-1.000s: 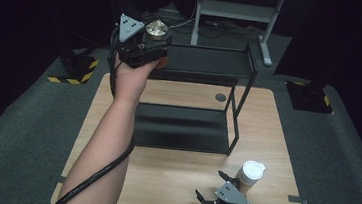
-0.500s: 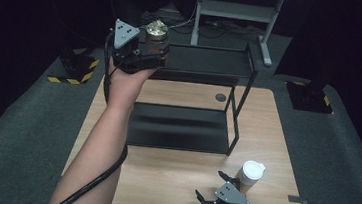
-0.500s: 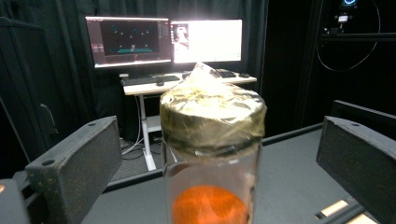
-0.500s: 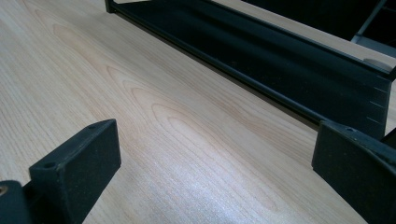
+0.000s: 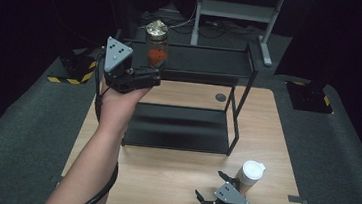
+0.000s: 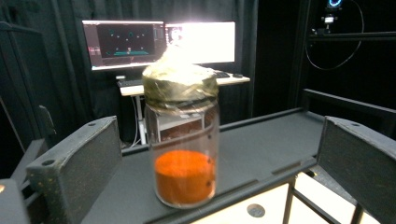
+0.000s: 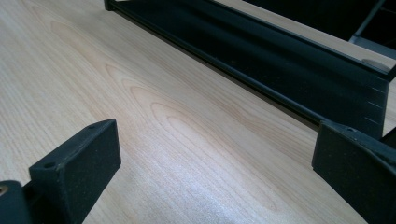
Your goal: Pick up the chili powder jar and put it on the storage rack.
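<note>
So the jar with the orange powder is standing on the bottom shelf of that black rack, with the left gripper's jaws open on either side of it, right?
Not quite. The jar stands on the top shelf of the black rack, near its left end, as the high view shows. The rest holds: in the left gripper view the left gripper has its jaws open, one on each side of the jar, clear of the glass.
</note>
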Available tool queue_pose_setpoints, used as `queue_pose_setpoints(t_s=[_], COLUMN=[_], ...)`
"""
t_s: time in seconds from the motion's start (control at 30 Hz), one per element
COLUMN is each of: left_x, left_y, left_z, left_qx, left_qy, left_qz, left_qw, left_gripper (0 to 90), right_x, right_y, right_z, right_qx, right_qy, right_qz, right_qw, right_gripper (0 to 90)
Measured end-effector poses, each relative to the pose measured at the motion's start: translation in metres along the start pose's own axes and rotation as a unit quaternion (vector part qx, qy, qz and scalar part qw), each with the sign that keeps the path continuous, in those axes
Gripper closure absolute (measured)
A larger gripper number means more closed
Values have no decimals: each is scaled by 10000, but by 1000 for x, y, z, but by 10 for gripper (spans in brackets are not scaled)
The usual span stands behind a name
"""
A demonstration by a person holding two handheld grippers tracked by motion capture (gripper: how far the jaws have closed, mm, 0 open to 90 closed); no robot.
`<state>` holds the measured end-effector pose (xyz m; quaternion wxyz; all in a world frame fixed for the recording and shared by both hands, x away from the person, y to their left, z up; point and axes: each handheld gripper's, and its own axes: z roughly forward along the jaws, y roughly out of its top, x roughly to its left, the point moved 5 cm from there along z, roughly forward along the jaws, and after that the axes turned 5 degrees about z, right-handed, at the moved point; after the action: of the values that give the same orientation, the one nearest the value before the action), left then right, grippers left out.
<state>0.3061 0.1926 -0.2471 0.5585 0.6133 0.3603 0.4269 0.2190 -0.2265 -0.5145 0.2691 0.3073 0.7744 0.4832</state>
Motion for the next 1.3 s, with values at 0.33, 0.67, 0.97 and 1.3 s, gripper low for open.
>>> queue_pose_setpoints(t_s=[0.33, 0.67, 0.97, 1.3], left_x=[-5, -10, -13, -15], left_y=[-5, -15, -36, -74], left_z=[-22, -39, -48, -58], left_qx=[17, 113, 207, 341], left_qy=[87, 98, 128, 54], left_qz=[125, 220, 258, 213], left_qw=[9999, 9996, 9994, 9992], left_gripper=[4, 4, 4, 4], right_x=[0, 0, 1, 1], right_y=[0, 0, 0, 0], right_z=[0, 0, 0, 0], right_qx=[-5, -4, -4, -10], right_qy=[1, 4, -4, -7], right_qz=[-12, -13, -13, -30], right_qw=[10000, 10000, 10000, 10000], right_gripper=[1, 1, 1, 0])
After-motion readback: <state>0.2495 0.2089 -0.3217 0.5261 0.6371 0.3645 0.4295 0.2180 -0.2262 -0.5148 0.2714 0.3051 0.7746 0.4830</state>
